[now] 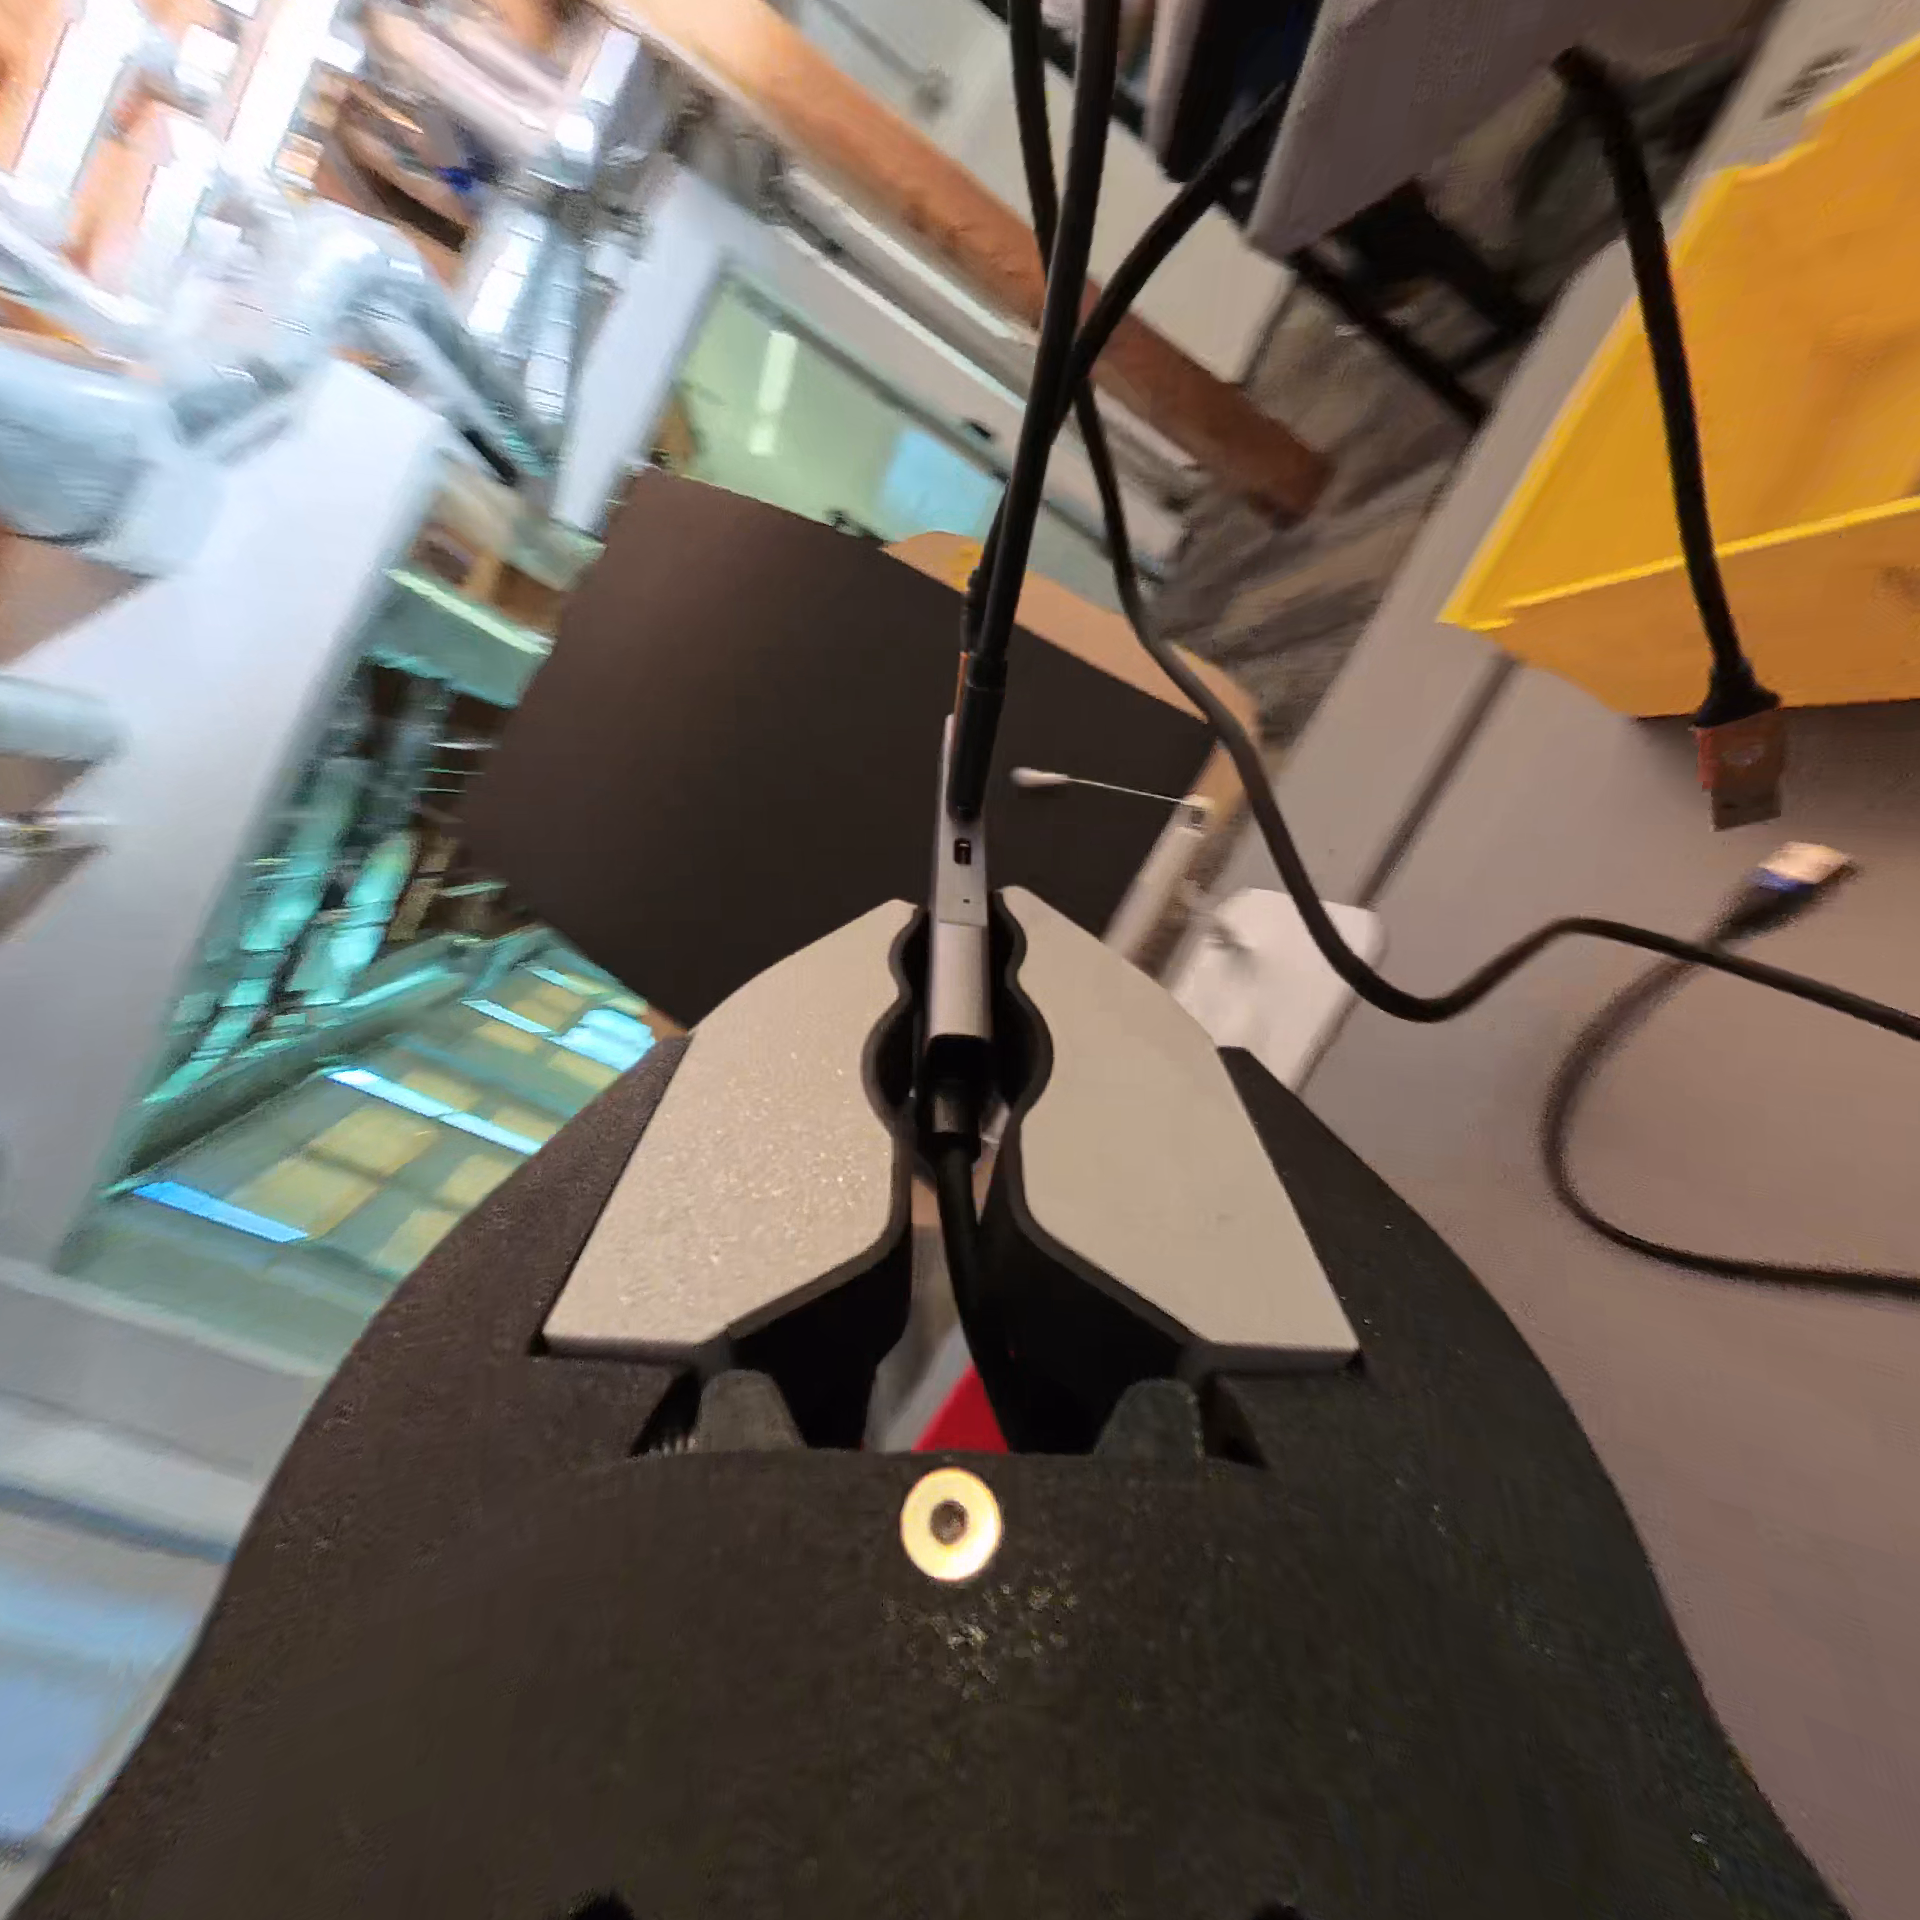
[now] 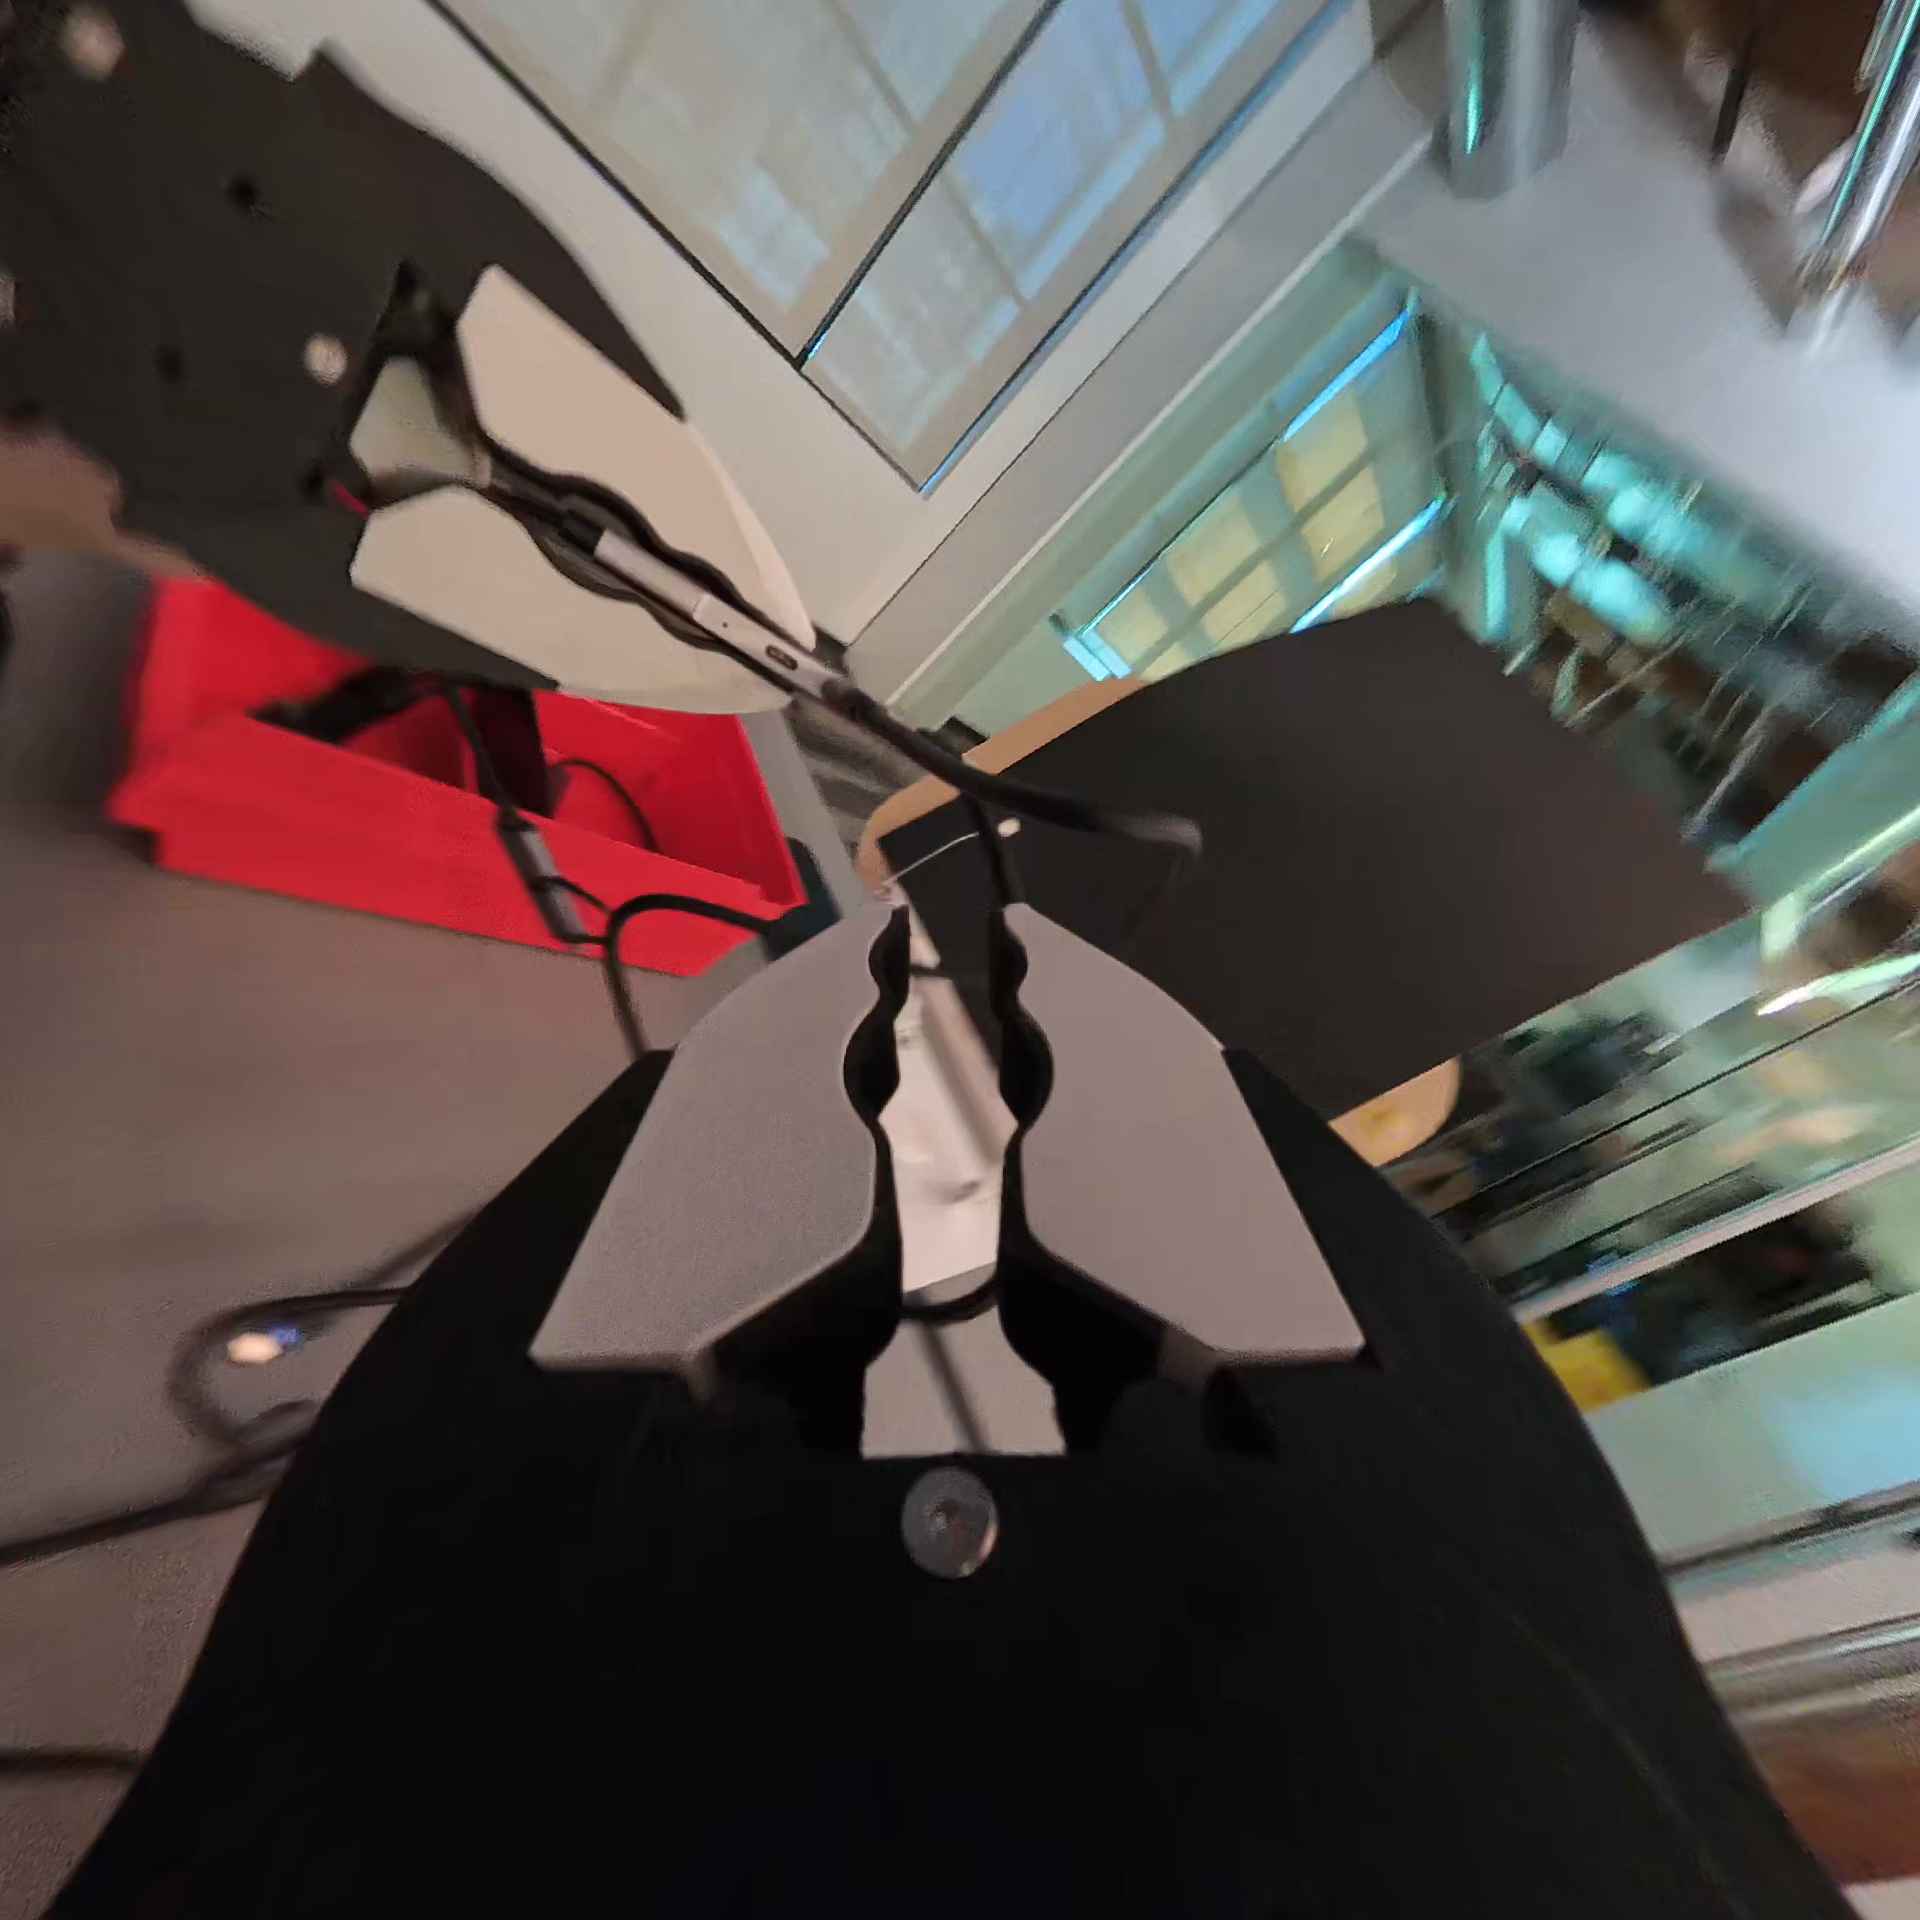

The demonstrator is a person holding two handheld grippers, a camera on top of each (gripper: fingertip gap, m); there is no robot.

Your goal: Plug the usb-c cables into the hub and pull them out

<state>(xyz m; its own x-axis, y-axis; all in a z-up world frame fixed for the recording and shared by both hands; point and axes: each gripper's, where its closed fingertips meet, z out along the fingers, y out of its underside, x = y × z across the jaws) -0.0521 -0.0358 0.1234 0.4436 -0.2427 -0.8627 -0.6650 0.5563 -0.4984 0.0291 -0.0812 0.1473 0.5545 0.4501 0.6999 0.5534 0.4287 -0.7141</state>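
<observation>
Left tool (image 1: 961, 920) raised, clamping hub (image 1: 961, 935), right tool (image 2: 951, 920) parted

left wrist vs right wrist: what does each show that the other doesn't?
Left wrist only: the yellow bin, a dangling USB-A plug and a loose cable on the grey table.

Right wrist only: the red bin, and the right hand-held gripper, its fingers apart with nothing held between them.

Both: the left hand-held gripper shut on the grey hub, a black cable plugged into the hub's far end, and the dark chair back.
</observation>
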